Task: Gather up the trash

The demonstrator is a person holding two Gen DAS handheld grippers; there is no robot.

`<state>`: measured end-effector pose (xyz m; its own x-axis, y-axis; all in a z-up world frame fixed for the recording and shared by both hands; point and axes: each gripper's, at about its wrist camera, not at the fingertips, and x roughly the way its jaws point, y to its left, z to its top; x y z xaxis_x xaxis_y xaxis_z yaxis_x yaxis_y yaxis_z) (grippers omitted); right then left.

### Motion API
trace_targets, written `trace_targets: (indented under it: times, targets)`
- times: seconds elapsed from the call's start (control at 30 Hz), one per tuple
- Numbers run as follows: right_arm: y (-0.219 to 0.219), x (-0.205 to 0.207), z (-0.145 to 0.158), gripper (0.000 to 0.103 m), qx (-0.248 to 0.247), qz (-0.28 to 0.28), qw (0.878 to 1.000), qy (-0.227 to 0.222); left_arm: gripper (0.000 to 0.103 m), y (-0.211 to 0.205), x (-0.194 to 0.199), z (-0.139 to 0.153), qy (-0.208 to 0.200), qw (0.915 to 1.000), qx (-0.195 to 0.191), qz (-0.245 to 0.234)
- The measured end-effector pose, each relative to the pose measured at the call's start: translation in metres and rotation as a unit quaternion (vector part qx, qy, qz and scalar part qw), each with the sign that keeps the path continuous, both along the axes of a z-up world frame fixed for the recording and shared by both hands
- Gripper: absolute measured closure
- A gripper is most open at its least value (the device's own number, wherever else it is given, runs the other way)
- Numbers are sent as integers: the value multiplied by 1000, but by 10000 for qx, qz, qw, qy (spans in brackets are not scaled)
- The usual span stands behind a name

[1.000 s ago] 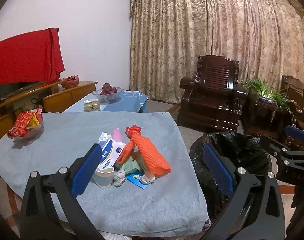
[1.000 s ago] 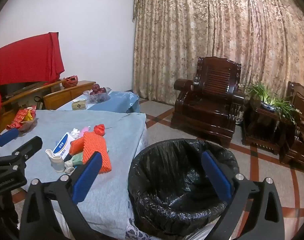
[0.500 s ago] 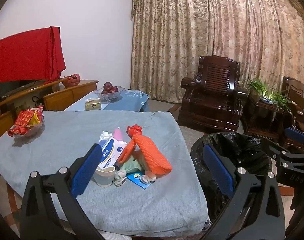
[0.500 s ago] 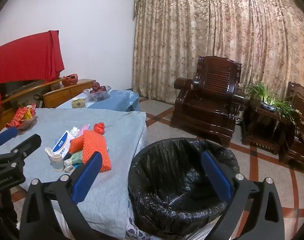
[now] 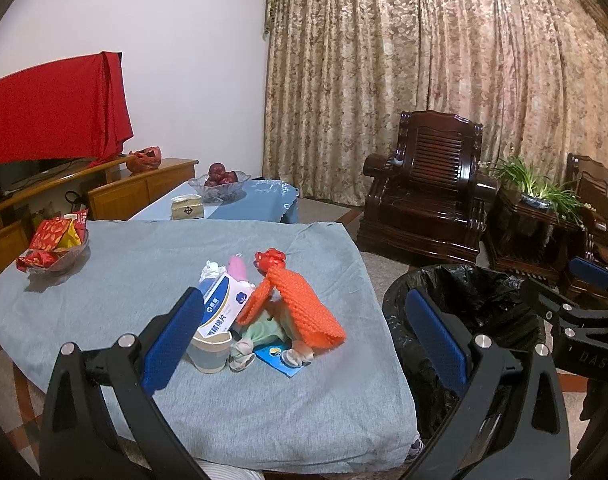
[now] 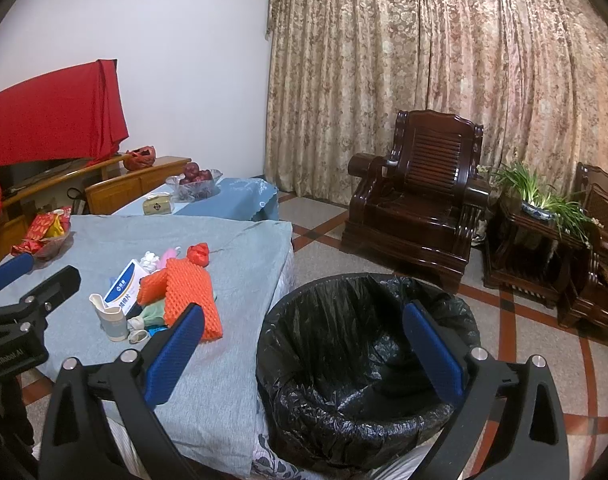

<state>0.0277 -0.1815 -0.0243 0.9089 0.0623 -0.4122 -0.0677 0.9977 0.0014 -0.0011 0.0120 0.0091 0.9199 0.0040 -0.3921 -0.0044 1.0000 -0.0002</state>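
Observation:
A heap of trash lies on the grey-blue cloth of the table [image 5: 104,272]: orange foam netting [image 5: 304,308] [image 6: 192,292], a white and blue wipes pack [image 5: 224,308] [image 6: 124,286], a crushed paper cup [image 5: 210,354] [image 6: 114,320], a red crumpled wrapper [image 5: 270,258] [image 6: 198,254] and a blue card [image 5: 278,354]. A bin lined with a black bag [image 5: 463,304] [image 6: 359,344] stands on the floor to the right of the table. My left gripper [image 5: 304,344] hovers open just short of the heap. My right gripper [image 6: 304,352] hangs open over the bin's near rim. Both hold nothing.
A glass bowl of red snack packets [image 5: 52,248] sits at the table's left. Behind are a low table with a fruit bowl [image 5: 220,180] and a tissue box [image 5: 187,211], a dark wooden armchair [image 5: 427,188], a plant stand [image 5: 539,208] and a wooden cabinet [image 5: 144,184].
Both views shifted slightly, as the grippers drifted a little; the trash heap and the bin have not moved. Both grippers stay open.

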Motion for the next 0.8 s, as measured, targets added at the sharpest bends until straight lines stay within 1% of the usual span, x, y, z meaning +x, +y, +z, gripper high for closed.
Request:
trace_targets:
  times: [0.03,0.33,0.37,0.6,0.63,0.67,0.77,0.8]
  targets:
    - [0,0,0,6,0,2,10000,0,5,-3,1,-4,-4,10000,-10,-2]
    - [0,1,0,6,-7,2,10000,9,5,3,1,-2,2,10000,4,-27]
    - [0,1,0,6,-7,5,10000,10,5,-4,1,-5,-1,10000,-15,1]
    - [0,1,4,6,-3,2,10000,27,5,-1,2,-5,8,10000,-18,-1]
    - [0,1,3,6,-1,3,10000,29,5,0,2,-4,12,10000,-21,1]
    - [0,1,-5,6,-2,5,10000,33,5,1,2,-4,17,10000,-27,3]
    - [1,3,-8,6,-2,14,10000,30,5,0,2,-4,24,10000,-33,13]
    - [1,3,-7,6,-5,12,10000,34,5,8,2,-19,33,10000,-50,39]
